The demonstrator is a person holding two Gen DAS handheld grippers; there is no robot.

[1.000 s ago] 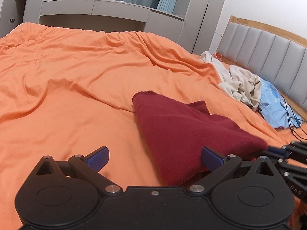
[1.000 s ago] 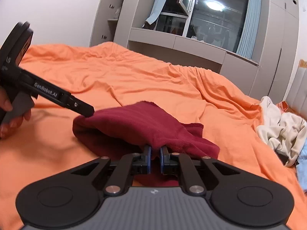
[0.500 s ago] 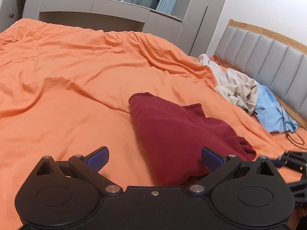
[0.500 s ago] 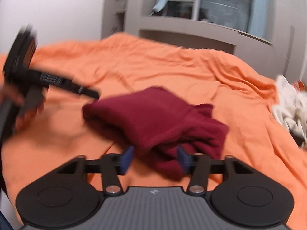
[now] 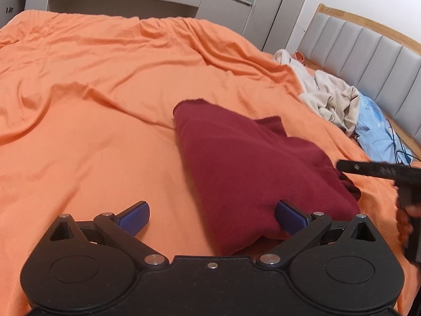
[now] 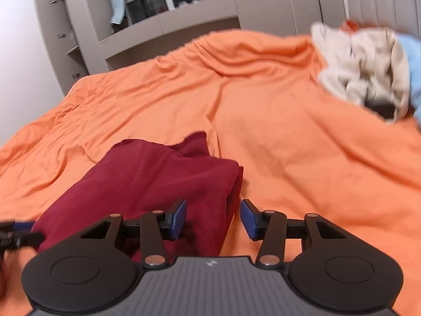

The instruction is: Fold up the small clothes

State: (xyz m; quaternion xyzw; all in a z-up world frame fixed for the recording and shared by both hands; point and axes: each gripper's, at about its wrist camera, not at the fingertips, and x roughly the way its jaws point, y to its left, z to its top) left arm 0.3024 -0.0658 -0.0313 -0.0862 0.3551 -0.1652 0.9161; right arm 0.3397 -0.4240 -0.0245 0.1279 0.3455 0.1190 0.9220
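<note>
A folded dark red garment (image 5: 244, 168) lies on the orange bedsheet (image 5: 92, 100). My left gripper (image 5: 211, 217) is open wide just in front of the garment's near corner; its right pad touches the cloth edge. In the right wrist view the same garment (image 6: 147, 181) lies at lower left. My right gripper (image 6: 213, 217) is open, its jaws standing on either side of the garment's right corner without gripping it. The right gripper also shows at the right edge of the left wrist view (image 5: 379, 169).
A heap of beige clothes (image 5: 329, 94) and a light blue garment (image 5: 376, 129) lie by the grey padded headboard (image 5: 368, 50). Grey cabinets and a window stand beyond the bed's far edge. A black cable lies near the blue garment.
My right gripper has opened and let go of the red garment, which dropped onto the sheet. It then swung to the right. My left gripper stays open and has hardly moved.
</note>
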